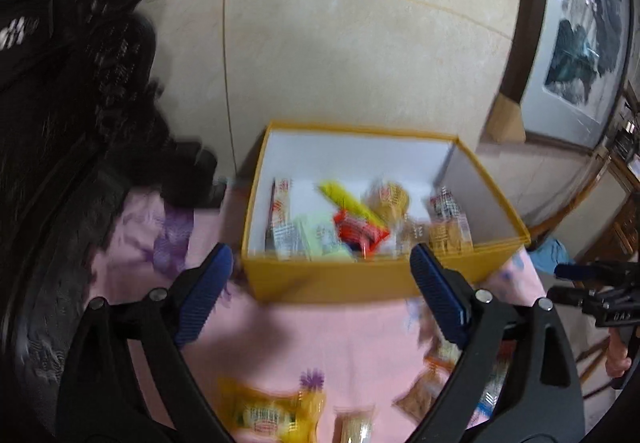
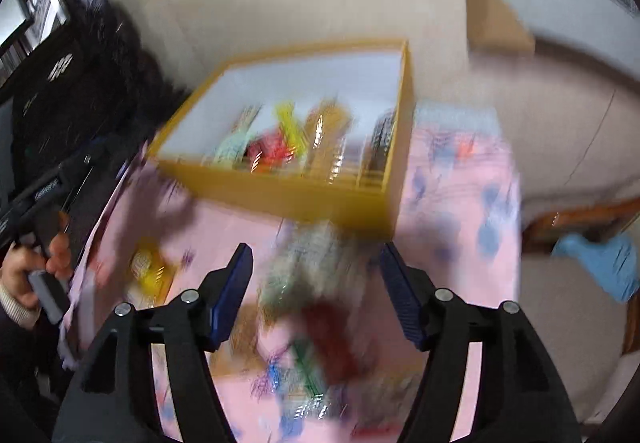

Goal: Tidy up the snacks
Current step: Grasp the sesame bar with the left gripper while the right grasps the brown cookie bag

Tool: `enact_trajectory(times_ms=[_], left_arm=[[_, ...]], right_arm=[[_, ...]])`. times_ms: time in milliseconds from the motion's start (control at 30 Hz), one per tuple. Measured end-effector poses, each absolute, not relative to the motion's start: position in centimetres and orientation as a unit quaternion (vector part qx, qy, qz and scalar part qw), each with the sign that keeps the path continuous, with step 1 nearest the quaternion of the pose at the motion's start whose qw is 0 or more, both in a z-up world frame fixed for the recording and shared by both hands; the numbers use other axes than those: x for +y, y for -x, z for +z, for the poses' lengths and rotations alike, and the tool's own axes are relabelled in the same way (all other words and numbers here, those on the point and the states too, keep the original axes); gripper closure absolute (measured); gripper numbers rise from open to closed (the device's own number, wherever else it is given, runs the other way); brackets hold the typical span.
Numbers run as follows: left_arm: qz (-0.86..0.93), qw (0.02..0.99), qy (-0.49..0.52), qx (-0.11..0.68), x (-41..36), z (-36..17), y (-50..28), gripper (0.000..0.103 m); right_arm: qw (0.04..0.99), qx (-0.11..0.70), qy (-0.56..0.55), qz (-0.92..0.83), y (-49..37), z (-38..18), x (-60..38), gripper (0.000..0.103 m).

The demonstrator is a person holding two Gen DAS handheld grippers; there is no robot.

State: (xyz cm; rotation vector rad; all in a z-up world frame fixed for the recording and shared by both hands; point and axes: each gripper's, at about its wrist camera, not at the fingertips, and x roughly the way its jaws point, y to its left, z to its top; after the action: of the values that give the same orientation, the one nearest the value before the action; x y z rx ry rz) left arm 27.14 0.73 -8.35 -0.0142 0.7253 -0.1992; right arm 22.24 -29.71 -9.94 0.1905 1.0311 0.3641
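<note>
A yellow box [image 1: 360,283] with white inner walls stands on the pink flowered cloth [image 1: 320,335] against the wall, holding several snack packets [image 1: 356,219]. My left gripper [image 1: 320,291] hangs open in front of the box, nothing between its blue pads [image 1: 204,295]. Loose snacks lie near me: a yellow packet [image 1: 272,411] and brown packets [image 1: 424,391]. In the right wrist view the box [image 2: 280,195] sits ahead and my right gripper [image 2: 316,291] is open above a blurred pile of loose packets [image 2: 308,283]; none is pinched. A yellow packet [image 2: 148,271] lies left.
Black bags [image 1: 60,83] crowd the left side. A framed picture [image 1: 576,35] and a cardboard corner [image 1: 504,119] stand at the right. A hand [image 2: 36,267] holds the other gripper at the left edge. A blue cloth [image 2: 600,263] lies beyond the cloth's right edge.
</note>
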Motion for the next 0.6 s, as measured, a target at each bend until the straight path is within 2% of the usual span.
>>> enact_trajectory(times_ms=[233, 500, 567, 600], left_arm=[[-0.089, 0.911, 0.013, 0.402, 3.4, -12.5, -21.7, 0.011], [-0.082, 0.900, 0.006, 0.428, 5.7, -14.5, -17.7, 0.011], [-0.085, 0.896, 0.003, 0.435, 5.7, -15.0, -17.1, 0.011], [-0.088, 0.895, 0.002, 0.437, 5.6, -15.2, -16.7, 0.011]], right_arm=[[0.816, 0.523, -0.062, 0.237, -16.6, -13.5, -23.9, 0.036], [0.800, 0.548, 0.010, 0.243, -17.7, -17.4, -18.0, 0.036], [0.790, 0.564, 0.026, 0.239, -18.2, -18.8, -17.1, 0.044], [0.785, 0.572, 0.028, 0.237, -18.4, -19.4, -16.9, 0.052]])
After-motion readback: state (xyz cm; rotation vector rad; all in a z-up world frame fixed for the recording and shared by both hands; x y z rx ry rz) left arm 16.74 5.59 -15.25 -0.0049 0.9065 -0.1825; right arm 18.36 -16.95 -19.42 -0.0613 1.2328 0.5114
